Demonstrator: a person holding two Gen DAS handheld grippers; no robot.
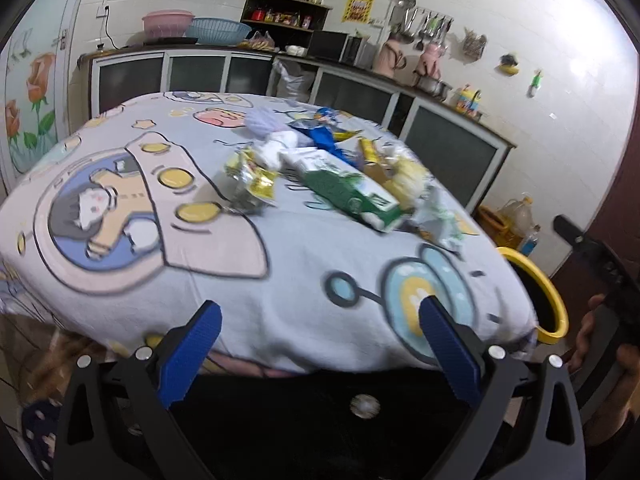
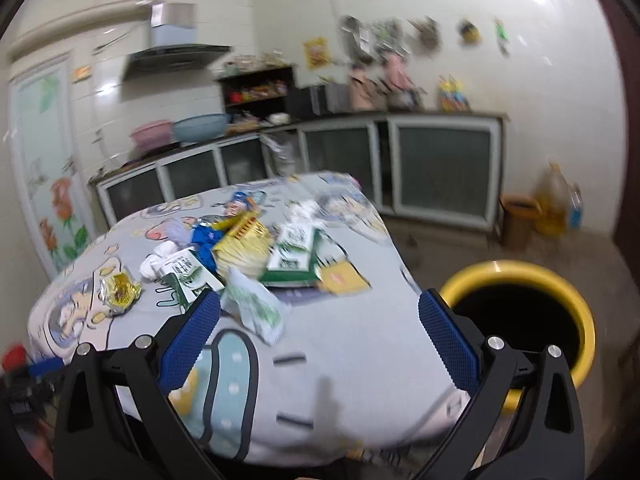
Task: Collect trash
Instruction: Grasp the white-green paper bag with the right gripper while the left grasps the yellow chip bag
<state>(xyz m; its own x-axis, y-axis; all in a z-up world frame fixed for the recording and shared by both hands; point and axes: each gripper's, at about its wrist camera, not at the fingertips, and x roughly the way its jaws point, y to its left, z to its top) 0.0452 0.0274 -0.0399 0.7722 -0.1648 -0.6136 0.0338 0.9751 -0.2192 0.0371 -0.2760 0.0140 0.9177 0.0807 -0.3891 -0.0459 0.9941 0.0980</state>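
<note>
A heap of trash lies on the cartoon-print tablecloth (image 1: 280,280): a green and white carton (image 1: 352,194), a crumpled yellow wrapper (image 1: 250,178), white tissue (image 1: 272,148), a blue wrapper (image 1: 328,136) and a pale green packet (image 1: 436,216). My left gripper (image 1: 320,320) is open above the table's near edge, well short of the heap. The right gripper (image 2: 320,312) is open too, with nothing between its fingers. Just beyond its left finger lie the pale green packet (image 2: 256,308) and a green carton (image 2: 188,276). A yellow-rimmed bin (image 2: 520,280) stands beside the table on the right.
The bin's rim (image 1: 536,280) shows past the table's right edge, near a hand (image 1: 592,332) holding the other gripper. Kitchen cabinets (image 2: 440,164) run along the back walls. Oil bottles (image 2: 554,200) and a brown pail (image 2: 520,220) stand on the floor.
</note>
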